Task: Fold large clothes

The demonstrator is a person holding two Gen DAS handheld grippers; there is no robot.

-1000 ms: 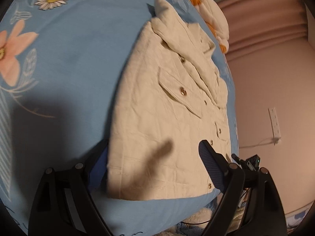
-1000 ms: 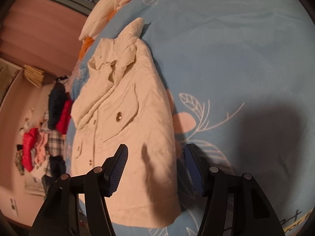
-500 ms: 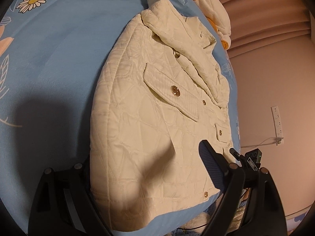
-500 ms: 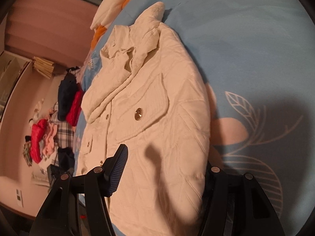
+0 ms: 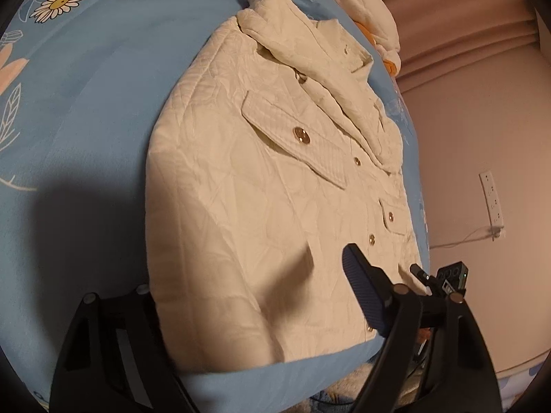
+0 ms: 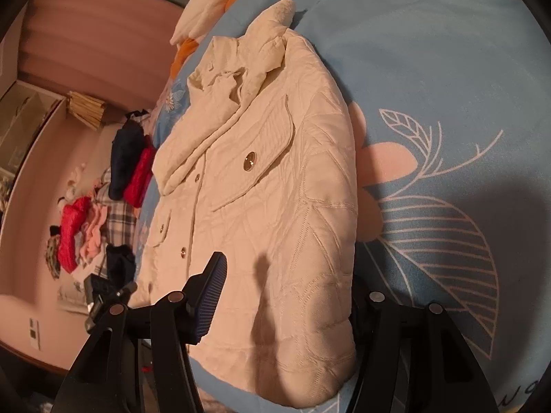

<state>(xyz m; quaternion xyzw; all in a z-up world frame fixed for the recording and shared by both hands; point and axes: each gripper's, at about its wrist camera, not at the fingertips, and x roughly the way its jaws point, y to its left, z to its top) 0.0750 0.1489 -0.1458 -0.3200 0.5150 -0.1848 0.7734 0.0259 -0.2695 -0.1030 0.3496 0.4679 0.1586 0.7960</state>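
Both grippers moved closer over jacket (image 5: 261, 206); right view shows clothes pile (image 6: 89, 220).

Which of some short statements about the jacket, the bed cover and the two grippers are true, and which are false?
1. The cream jacket lies on a blue floral bed cover. True.
2. The jacket's chest pocket has a gold button. True.
3. The left gripper has its jaws shut on the jacket. False: they stand wide open, one on each side of the hem.
4. The right gripper is open. True.
5. The jacket is red. False: it is cream; red clothes lie on the floor beyond the bed.
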